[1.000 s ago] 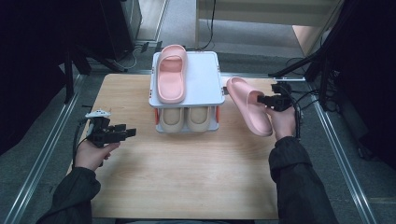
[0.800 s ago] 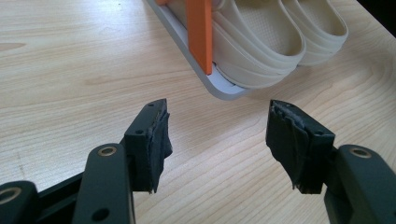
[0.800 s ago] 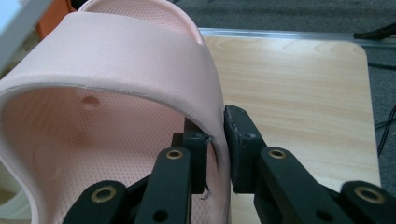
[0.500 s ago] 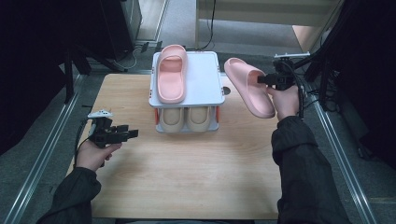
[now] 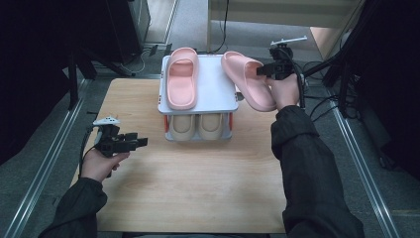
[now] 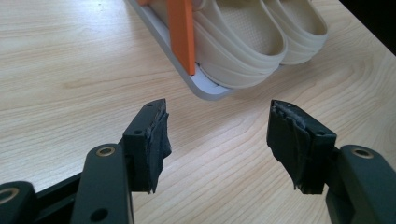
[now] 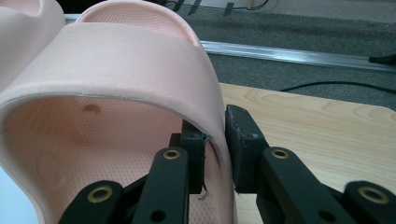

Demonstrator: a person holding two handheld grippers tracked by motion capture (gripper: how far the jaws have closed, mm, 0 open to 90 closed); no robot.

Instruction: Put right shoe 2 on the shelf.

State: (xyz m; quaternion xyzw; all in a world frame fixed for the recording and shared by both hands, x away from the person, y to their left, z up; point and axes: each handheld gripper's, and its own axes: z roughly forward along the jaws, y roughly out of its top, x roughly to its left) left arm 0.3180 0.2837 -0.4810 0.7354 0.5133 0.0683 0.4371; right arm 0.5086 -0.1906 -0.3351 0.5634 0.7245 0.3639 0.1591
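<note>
A pink slipper (image 5: 250, 82) hangs in the air at the right edge of the white two-tier rack (image 5: 220, 84), its toe over the top shelf. My right gripper (image 5: 265, 71) is shut on the slipper's strap; in the right gripper view the pads (image 7: 215, 149) pinch the strap's edge of the slipper (image 7: 116, 60). A second pink slipper (image 5: 182, 84) lies on the top shelf's left half. Two beige slippers (image 5: 200, 126) sit on the lower shelf. My left gripper (image 5: 141, 141) rests low over the table's left side, open, with nothing between its jaws (image 6: 219, 140).
The wooden table (image 5: 198, 188) has open room in front of the rack. An orange post (image 6: 181, 32) and the rack's bottom tray (image 6: 187, 74) lie just ahead of the left gripper. Metal rails and cables run along the table's sides.
My right hand has lifted the pink slipper up and back, from beside the rack to the level of its top shelf. The left hand has stayed put.
</note>
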